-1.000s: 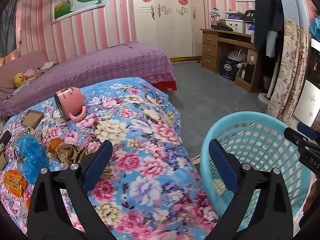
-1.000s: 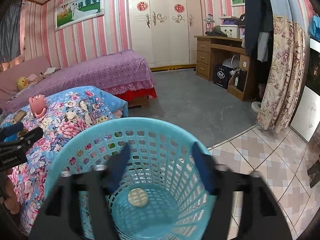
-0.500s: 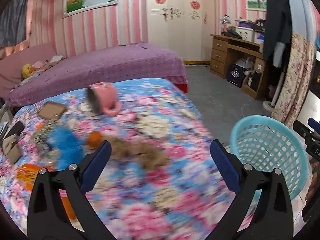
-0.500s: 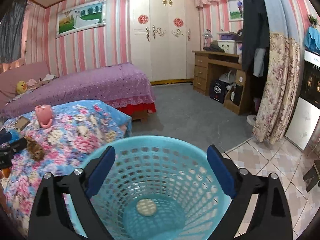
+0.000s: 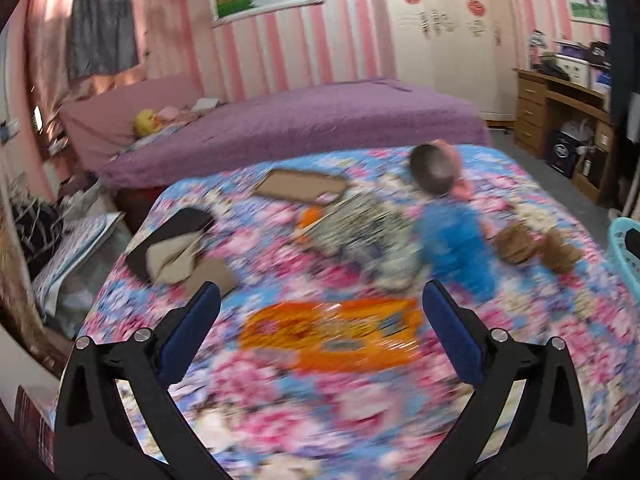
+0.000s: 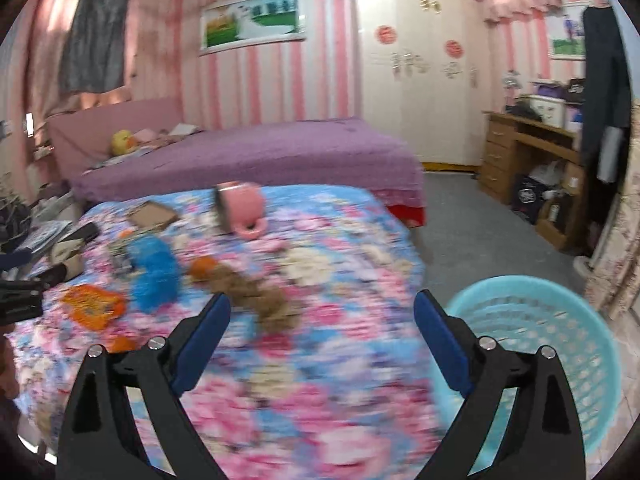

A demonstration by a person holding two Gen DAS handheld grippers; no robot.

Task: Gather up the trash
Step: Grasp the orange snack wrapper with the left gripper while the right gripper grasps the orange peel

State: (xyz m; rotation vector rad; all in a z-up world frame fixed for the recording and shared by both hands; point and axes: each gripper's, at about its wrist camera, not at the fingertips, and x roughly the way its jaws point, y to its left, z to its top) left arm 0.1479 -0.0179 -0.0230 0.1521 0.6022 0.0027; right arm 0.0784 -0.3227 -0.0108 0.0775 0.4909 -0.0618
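Trash lies scattered on the floral bedspread. In the left wrist view an orange wrapper sits just beyond my open left gripper, with a blue crumpled bag and brown crumpled paper farther right. My right gripper hangs open and empty over the bedspread. The brown paper, blue bag and orange wrapper lie ahead to its left. The light-blue basket stands on the floor at the right. Both views are motion-blurred.
A pink mug lies on its side at the far part of the bedspread, beside a flat cardboard piece. A purple bed stands behind. A wooden desk and a hanging curtain fill the right side.
Both grippers have swung left, away from the basket and over the bed. The right jaws have widened. The basket has slid to the right edge of both views.
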